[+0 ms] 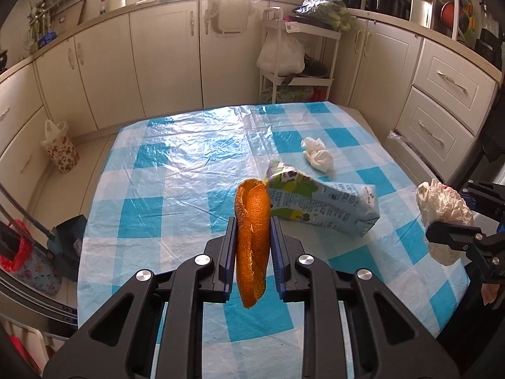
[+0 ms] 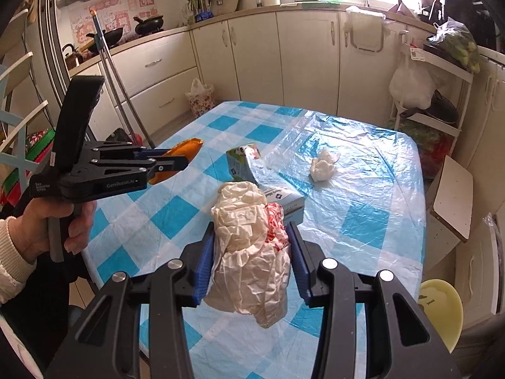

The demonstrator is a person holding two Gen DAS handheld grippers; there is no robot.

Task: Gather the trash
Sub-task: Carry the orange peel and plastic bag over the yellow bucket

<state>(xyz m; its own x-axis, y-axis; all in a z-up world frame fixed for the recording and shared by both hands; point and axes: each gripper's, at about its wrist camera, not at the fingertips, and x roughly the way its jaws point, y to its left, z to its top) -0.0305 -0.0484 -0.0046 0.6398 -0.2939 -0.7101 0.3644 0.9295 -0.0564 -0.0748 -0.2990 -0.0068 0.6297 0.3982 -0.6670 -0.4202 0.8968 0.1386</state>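
My left gripper (image 1: 253, 221) is shut on a curled orange peel (image 1: 252, 237), held upright above the checked table (image 1: 176, 170). In the right wrist view the same left gripper (image 2: 186, 158) shows from the side, with the orange peel (image 2: 184, 147) between its fingers. My right gripper (image 2: 251, 230) is shut on a crumpled white wrapper (image 2: 249, 252) with red print, lifted off the table (image 2: 363, 221). That wrapper (image 1: 442, 205) and the right gripper (image 1: 464, 218) appear at the right edge of the left wrist view. A juice carton (image 1: 318, 202) lies on its side mid-table, and a crumpled tissue (image 1: 317, 154) rests beyond it.
A floral bin with a bag liner (image 1: 60, 147) stands on the floor at the left. A white rack (image 1: 296, 60) with bags stands past the table's far edge. A dustpan and broom (image 1: 60, 240) lean by the left side. A yellow bowl (image 2: 442, 309) sits low right. A hand (image 2: 50, 227) grips the left tool.
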